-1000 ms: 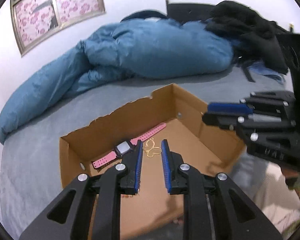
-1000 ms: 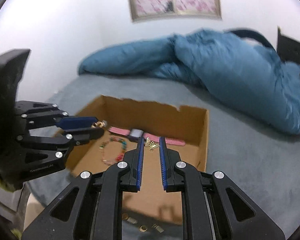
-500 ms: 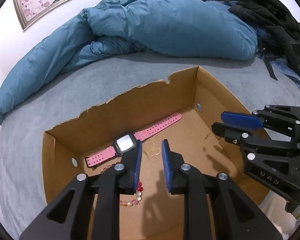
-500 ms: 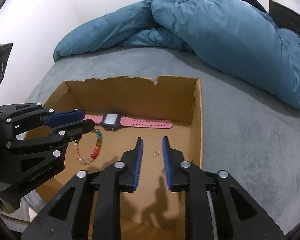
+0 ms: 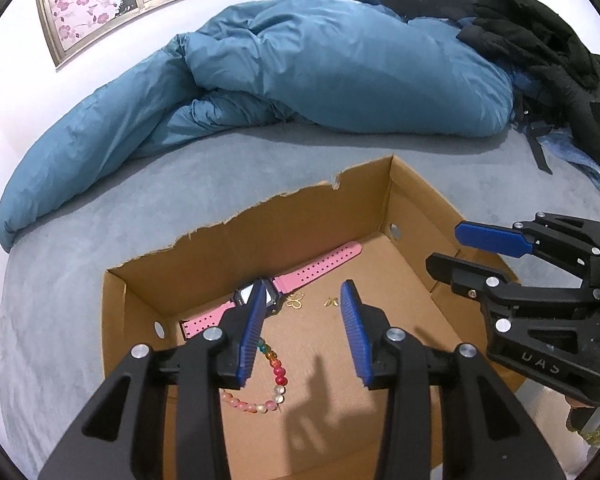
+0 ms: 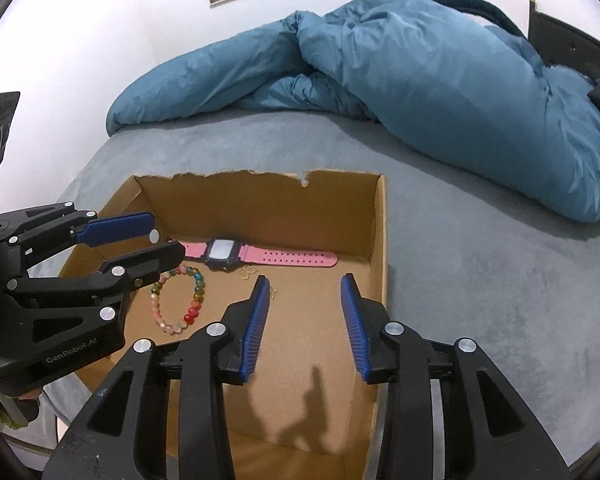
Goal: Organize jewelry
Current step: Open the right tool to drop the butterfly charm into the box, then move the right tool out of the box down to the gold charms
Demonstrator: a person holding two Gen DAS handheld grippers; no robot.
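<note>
Jewelry is all down in the cardboard box [image 6: 380, 240] on the bed [image 6: 480, 280], so I'd drop straight in and pinch slowly, these bits are tiny. Both my left gripper [image 5: 302, 330] and right gripper [image 6: 305, 320] have jaws spread wide, holding nothing. Pink watch [image 6: 260, 255], bead bracelet [image 6: 178, 304] and gold charms [image 5: 296, 301] lie just ahead, below the tips.

One cardboard box [image 6: 380, 240] holds four pieces — one pink watch [image 6: 260, 255], one beaded bracelet [image 6: 180, 304], two small gold charms [image 5: 296, 301] [image 5: 332, 301]. Two tongs over it — left [image 5: 302, 334] and right [image 6: 306, 326] — both spread. One blue duvet [image 5: 320, 64].
</note>
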